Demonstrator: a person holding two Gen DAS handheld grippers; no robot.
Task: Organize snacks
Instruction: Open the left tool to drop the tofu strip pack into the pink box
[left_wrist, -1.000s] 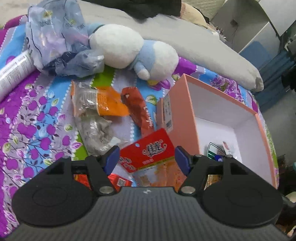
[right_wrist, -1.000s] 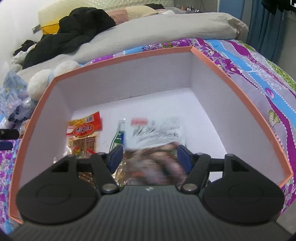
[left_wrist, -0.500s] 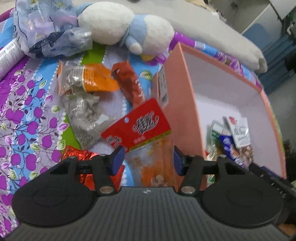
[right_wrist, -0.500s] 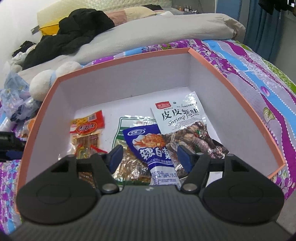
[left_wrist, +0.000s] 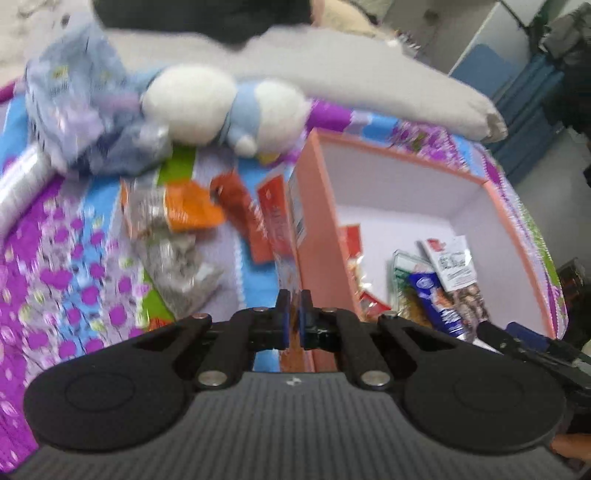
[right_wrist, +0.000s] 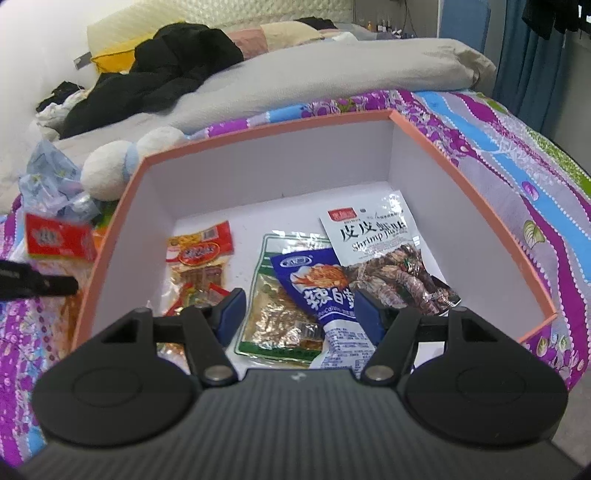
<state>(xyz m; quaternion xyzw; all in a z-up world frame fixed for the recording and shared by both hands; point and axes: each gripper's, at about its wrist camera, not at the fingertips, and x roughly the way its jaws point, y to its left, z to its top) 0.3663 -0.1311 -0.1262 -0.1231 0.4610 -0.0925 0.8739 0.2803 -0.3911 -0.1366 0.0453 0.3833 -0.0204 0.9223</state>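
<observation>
Beside the pink box (left_wrist: 314, 236), your left gripper (left_wrist: 292, 317) clamps the red-topped packet (left_wrist: 271, 218); lift it clear of the wall, while your right gripper (right_wrist: 297, 314) hangs with fingers apart.

The box (right_wrist: 461, 173) stands open on top; its far floor half lies bare, while snack packets (right_wrist: 295, 291) cover the near half. Left of its wall (left_wrist: 314, 229), loose packets (left_wrist: 177, 210) and a plush toy (left_wrist: 221, 103) crowd the bedspread (left_wrist: 55, 277)

A home bedroom: floral bedspread (right_wrist: 498, 147), pillow (right_wrist: 332, 70), plush toy (left_wrist: 221, 103).
</observation>
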